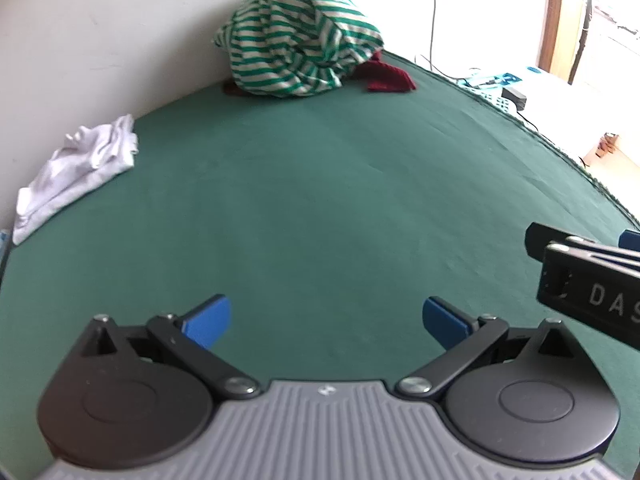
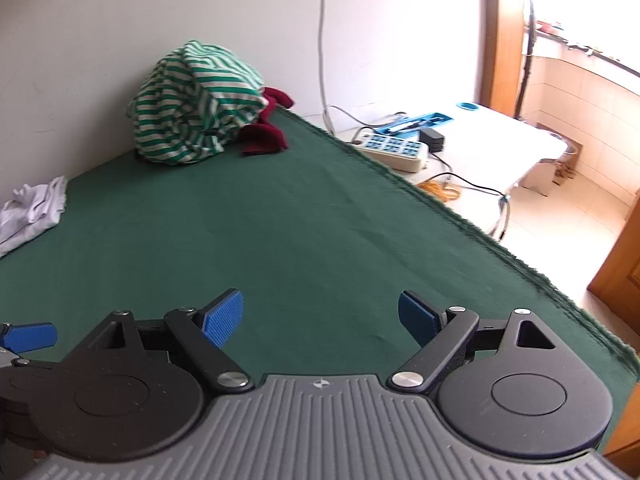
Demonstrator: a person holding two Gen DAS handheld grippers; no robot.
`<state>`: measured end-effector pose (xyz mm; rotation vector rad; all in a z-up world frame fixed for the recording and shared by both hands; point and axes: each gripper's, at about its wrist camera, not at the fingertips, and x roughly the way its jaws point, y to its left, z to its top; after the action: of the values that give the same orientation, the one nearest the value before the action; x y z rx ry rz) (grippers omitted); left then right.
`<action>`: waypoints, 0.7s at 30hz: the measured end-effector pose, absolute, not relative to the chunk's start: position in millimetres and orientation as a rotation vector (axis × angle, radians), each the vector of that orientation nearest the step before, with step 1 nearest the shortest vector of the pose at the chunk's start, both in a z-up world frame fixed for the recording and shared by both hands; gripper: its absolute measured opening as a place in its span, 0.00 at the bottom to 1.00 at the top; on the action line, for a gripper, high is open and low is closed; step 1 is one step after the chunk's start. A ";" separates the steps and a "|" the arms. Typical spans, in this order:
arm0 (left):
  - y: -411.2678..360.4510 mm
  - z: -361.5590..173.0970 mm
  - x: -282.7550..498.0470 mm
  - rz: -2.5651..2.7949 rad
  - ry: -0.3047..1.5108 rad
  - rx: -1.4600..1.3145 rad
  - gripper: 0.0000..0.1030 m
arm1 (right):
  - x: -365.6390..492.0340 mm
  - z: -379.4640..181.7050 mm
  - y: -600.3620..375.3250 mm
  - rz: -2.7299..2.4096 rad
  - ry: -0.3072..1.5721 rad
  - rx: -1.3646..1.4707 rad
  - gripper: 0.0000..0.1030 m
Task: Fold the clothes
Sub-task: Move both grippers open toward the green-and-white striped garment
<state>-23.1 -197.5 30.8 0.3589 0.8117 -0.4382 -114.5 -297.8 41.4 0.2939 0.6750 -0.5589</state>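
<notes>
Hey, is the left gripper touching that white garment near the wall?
Apart. In the left wrist view the left gripper hangs open over bare green cloth, and a wide stretch of that cloth separates it from the white garment.

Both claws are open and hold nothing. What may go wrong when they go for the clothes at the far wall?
1. The striped garment lies bunched on the dark red cloth, so a claw may lift both together.
2. This pile is near the green cloth's edge; pulling sideways might drag it off toward the power strip.
</notes>
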 end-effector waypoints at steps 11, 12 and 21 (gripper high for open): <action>-188.0 29.4 -16.7 -0.418 0.865 0.313 0.99 | -118.5 37.9 -294.4 -0.565 0.698 0.265 0.85; -186.3 29.6 -16.2 -0.412 0.866 0.309 0.99 | -117.8 38.0 -293.1 -0.558 0.697 0.261 0.85; -173.6 33.8 -12.2 -0.366 0.871 0.287 0.99 | -112.2 37.7 -286.3 -0.507 0.687 0.250 0.85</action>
<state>-12.2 -173.6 33.8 0.2874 0.8706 -0.3661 -112.2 -286.3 37.7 0.2504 0.6875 -0.5069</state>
